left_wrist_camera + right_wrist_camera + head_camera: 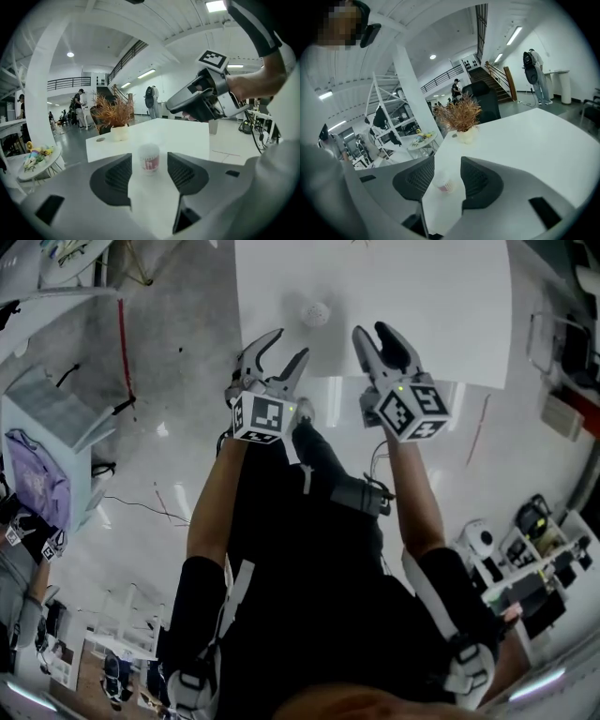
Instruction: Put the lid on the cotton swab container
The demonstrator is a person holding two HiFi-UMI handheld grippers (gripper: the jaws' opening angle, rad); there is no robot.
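A small white cotton swab container [316,312] with a red label stands upright on the white table [422,296], a little in from its near edge. My left gripper [289,345] hovers open just short of it, and the container [149,157] shows beyond the gap of the jaws, untouched. My right gripper [372,331] hangs beside the left, also open, with the container [443,182] seen past its spread jaws, ahead and to its left. A small flat grey disc [100,139] lies far back on the table by a plant pot. Neither gripper holds anything.
A pot of dried brown plant [119,132] stands at the table's far end. The right gripper [173,107] shows in the left gripper view, above the table. A round side table [40,161] with small items stands left. People stand far off in the hall.
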